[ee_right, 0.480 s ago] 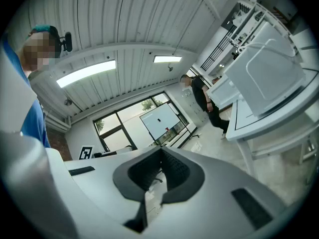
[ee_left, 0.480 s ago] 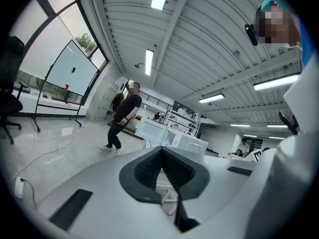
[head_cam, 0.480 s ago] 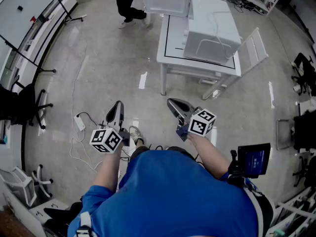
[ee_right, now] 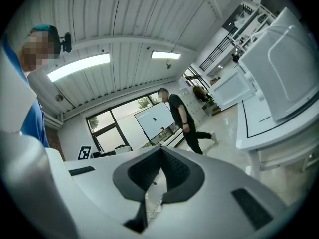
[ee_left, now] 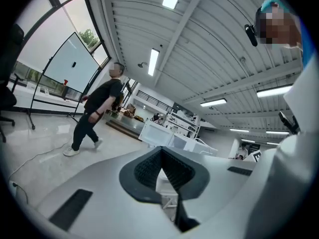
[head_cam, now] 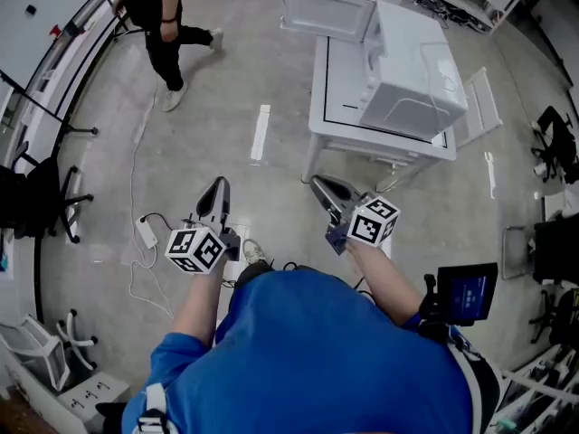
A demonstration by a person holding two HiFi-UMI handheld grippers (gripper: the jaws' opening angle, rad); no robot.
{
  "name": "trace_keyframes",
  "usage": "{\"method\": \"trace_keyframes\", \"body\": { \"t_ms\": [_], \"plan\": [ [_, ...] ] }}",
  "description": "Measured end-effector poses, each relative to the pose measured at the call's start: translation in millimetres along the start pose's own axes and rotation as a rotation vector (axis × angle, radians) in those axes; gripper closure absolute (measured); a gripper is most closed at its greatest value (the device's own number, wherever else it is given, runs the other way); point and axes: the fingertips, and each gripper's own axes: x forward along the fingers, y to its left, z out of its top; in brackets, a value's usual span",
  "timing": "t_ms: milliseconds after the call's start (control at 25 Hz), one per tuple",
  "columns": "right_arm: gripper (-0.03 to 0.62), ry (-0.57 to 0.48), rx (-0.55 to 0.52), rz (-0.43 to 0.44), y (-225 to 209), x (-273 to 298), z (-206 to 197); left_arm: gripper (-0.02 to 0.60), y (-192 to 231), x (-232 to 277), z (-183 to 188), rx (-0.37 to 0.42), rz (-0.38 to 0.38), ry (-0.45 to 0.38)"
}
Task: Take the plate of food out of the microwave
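Microwave [head_cam: 412, 66] white, door [head_cam: 327, 10] wide open

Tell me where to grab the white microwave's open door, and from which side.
Grip the white door at its free vertical edge, the end farthest from its hinge on the white microwave. It stands swung wide, jutting toward the head view's left, so coming in from that open side probably works best.

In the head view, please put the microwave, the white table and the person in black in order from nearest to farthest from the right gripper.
1. White table: just ahead of the right gripper, slightly to its right.
2. Microwave: on top of that table, farther back, with its door open.
3. Person in black: far ahead on the left, standing on the floor.
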Motion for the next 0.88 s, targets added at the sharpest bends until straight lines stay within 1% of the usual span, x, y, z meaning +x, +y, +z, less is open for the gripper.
{"method": "trace_keyframes", "body": {
  "t_ms": [200, 360, 520, 760, 880],
  "plan": [
    [0.599, -0.008, -0.008, -0.036, -5, 40, 15, 0.572, 35, 20, 21, -0.002, -0.020, 0.017],
    [0.599, -0.021, -0.013, -0.069, -10, 82, 22, 0.572, 70, 37, 43, -0.001, -0.048, 0.027],
    [0.599, -0.044, -0.040, -0.106, -9, 115, 30, 0.572, 100, 51, 58, 0.005, -0.081, 0.053],
    [0.599, -0.085, -0.045, -0.168, -17, 141, 33, 0.572, 129, 69, 66, 0.000, -0.131, 0.078],
    [0.599, -0.070, -0.056, -0.201, -20, 148, 34, 0.572, 138, 76, 69, -0.010, -0.138, 0.085]
  ]
}}
